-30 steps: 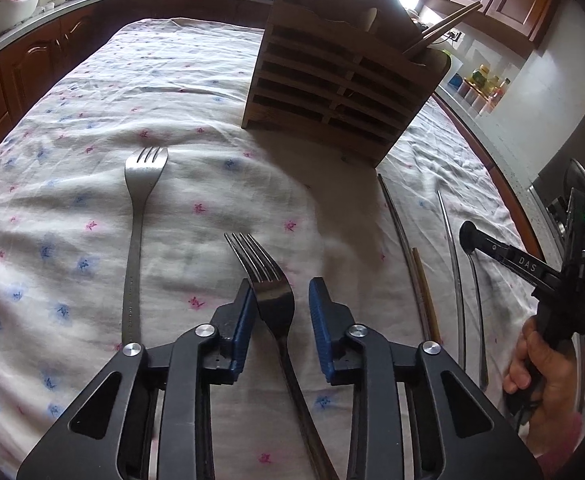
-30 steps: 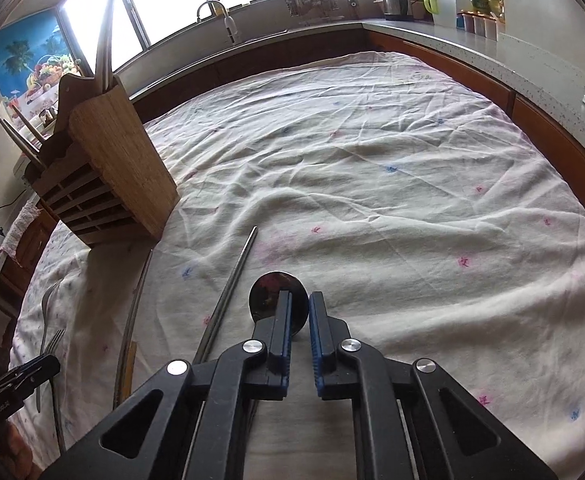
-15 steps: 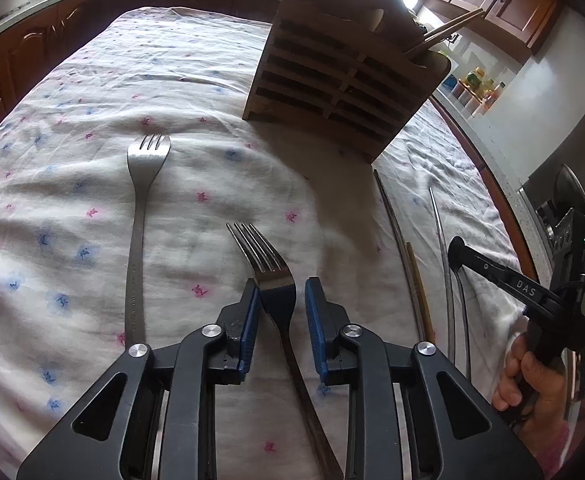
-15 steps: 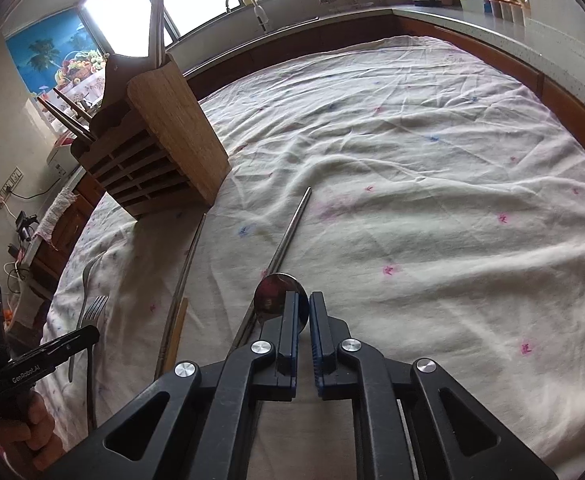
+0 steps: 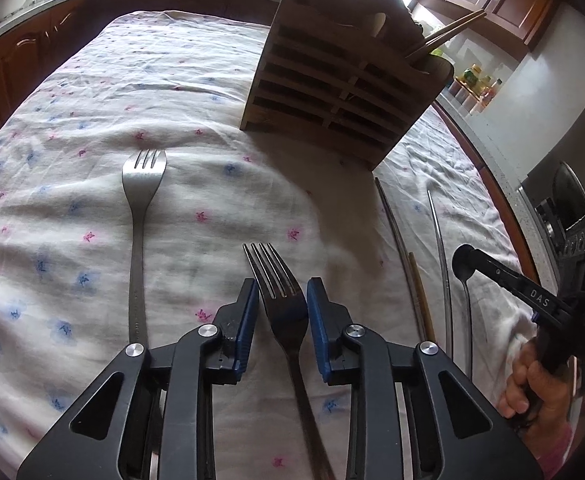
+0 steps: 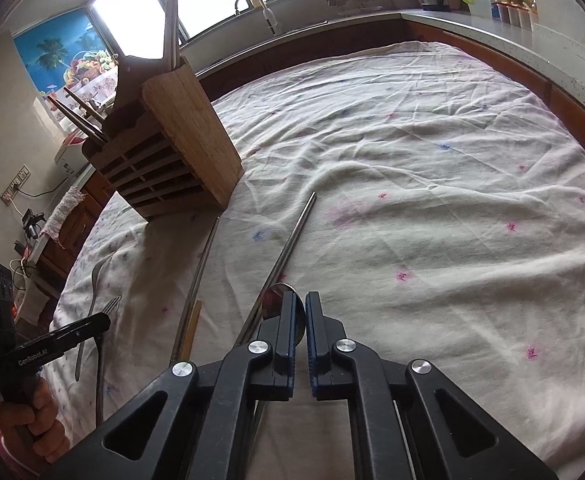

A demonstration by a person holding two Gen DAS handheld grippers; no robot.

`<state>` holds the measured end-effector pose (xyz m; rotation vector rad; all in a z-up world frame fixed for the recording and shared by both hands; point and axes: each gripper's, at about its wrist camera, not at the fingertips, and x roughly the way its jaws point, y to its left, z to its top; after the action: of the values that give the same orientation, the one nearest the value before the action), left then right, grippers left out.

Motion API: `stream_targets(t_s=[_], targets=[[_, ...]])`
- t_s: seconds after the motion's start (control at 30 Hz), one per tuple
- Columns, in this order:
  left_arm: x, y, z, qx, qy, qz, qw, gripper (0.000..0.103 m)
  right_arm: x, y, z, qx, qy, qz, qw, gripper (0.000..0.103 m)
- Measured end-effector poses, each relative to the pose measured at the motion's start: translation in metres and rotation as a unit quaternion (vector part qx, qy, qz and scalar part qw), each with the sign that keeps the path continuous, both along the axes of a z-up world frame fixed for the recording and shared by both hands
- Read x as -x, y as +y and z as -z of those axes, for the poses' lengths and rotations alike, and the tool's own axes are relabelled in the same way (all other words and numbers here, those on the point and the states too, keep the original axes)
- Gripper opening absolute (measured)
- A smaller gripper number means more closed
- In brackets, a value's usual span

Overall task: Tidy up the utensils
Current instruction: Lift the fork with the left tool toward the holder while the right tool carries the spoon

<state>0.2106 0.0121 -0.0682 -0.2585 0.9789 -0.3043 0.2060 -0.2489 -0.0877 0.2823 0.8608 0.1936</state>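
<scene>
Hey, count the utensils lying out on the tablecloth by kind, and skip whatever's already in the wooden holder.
Forks: 2
Metal chopsticks: 2
Wooden chopstick: 1
Spoon: 1
Total: 6

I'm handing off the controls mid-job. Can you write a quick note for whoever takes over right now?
Left gripper: open, fingers either side of the dark fork lying on the cloth, not yet clamped.
Right gripper: shut on the spoon, held near its bowl.
On the cloth: a second fork to the left, and metal and wooden chopsticks between the grippers.
Wooden holder already has some utensils standing in it.
Left: close on the dark fork, put spoon, forks and chopsticks into the holder.
</scene>
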Motion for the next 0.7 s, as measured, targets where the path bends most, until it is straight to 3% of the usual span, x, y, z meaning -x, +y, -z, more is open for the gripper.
stream_targets(t_s=[0.17,0.53,0.7], targets=[[0.014,-0.001,-0.018,0.014,-0.021,0.011,0.9996,0.003,0.017,0.001,-0.019,-0.01,-0.025,-0.006,1.0,0.003],[0.055,0.004,-0.07,0.034,-0.086,0.008,0.9957,0.002,0.056,0.001,-0.07,-0.008,-0.09,-0.009,0.996,0.003],[0.071,0.011,-0.095,0.044,-0.118,0.0,0.9921,0.002,0.074,0.005,-0.099,0.024,-0.139,0.001,0.99,0.003]])
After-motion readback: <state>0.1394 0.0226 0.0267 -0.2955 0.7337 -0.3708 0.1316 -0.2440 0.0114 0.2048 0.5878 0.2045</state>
